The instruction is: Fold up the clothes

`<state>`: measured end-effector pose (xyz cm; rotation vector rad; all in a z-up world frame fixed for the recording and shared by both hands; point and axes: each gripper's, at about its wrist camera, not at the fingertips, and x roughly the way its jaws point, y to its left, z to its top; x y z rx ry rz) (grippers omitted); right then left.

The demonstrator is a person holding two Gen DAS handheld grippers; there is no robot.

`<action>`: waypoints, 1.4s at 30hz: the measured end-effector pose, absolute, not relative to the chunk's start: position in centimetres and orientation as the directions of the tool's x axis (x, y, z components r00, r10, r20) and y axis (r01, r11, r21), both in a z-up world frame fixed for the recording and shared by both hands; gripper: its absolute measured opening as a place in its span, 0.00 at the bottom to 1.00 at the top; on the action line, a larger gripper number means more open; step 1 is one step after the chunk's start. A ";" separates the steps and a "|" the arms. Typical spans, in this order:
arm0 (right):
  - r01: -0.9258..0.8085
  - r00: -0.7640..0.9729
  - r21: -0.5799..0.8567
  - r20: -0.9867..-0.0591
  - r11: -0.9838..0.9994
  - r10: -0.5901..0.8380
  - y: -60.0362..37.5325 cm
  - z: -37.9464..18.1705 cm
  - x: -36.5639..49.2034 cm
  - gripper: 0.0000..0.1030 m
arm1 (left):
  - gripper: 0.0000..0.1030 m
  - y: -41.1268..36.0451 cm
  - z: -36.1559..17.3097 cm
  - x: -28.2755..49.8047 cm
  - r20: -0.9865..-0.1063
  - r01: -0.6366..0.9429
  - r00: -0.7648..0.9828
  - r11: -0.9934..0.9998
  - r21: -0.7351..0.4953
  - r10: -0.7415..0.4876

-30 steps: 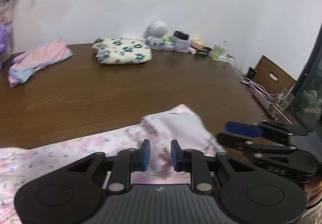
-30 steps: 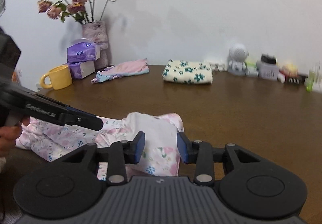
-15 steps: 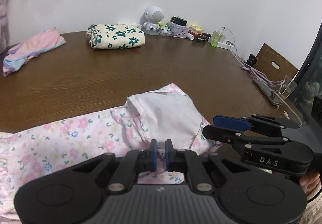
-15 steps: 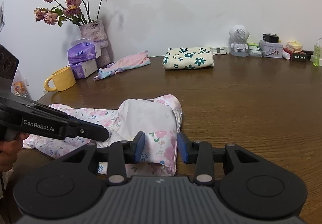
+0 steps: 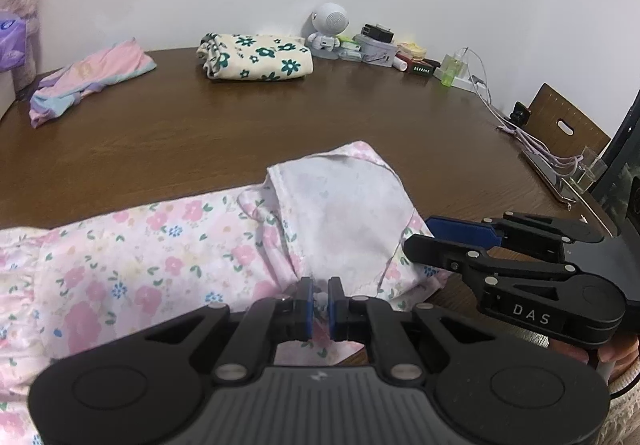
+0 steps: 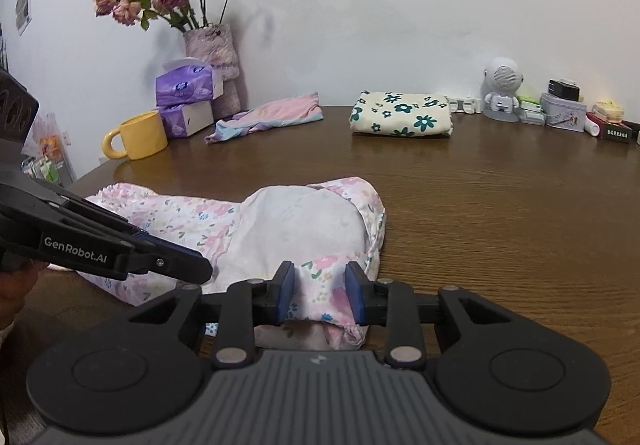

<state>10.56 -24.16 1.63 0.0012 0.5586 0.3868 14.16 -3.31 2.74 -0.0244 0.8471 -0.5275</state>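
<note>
A pink floral garment [image 5: 160, 253] lies along the near edge of the brown table [image 5: 240, 133], its pale inside-out end folded over at the right. My left gripper [image 5: 320, 297] is shut on a pinch of its near hem. In the right wrist view the same garment [image 6: 304, 221] lies in front, and my right gripper [image 6: 320, 285] has its jaws closing around a raised fold of the floral hem that sits between the pads. The left gripper [image 6: 200, 269] comes in from the left there. In the left wrist view the right gripper [image 5: 436, 239] sits at the garment's right end.
A folded cream cloth with green flowers [image 6: 400, 113] and a crumpled pink and purple garment [image 6: 264, 117] lie at the back. A yellow mug [image 6: 138, 135], tissue boxes [image 6: 188, 85] and a flower vase [image 6: 216, 57] stand far left. Small items and cables [image 5: 520, 133] line the right.
My left gripper sank to the garment's near hem and shut on it. The right gripper's pads came closer together around the fold of fabric.
</note>
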 end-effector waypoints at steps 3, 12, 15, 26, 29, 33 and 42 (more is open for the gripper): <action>-0.355 0.778 0.085 -0.526 0.931 0.344 -23.9 1.5 10.6 0.28 | 0.06 -3.4 2.6 14.1 -0.714 0.435 0.537 0.873 -0.221 -0.449; -0.330 0.780 0.144 -0.516 0.933 0.355 -26.4 3.9 11.2 0.28 | 0.10 -2.4 5.0 14.0 -0.663 0.425 0.596 0.879 -0.219 -0.453; -0.326 0.777 0.136 -0.525 0.935 0.347 -26.3 4.9 12.5 0.28 | 0.10 -2.6 5.5 15.5 -0.654 0.392 0.618 0.892 -0.226 -0.437; -0.328 0.704 0.196 -0.601 0.924 0.377 -24.5 5.8 19.9 0.30 | 0.18 -3.6 4.6 22.7 -0.694 0.283 0.582 0.906 -0.314 -0.422; -0.309 0.697 0.211 -0.613 0.927 0.372 -24.7 5.2 21.1 0.30 | 0.19 -3.2 3.8 23.7 -0.700 0.257 0.562 0.897 -0.360 -0.441; -0.286 0.678 0.258 -0.626 0.923 0.386 -25.6 4.0 21.9 0.30 | 0.19 -3.1 3.4 24.2 -0.701 0.249 0.560 0.896 -0.367 -0.442; -0.269 0.671 0.337 -0.606 0.902 0.427 -26.6 2.9 22.0 0.30 | 0.08 -2.9 2.7 24.5 -0.691 0.239 0.545 0.878 -0.415 -0.475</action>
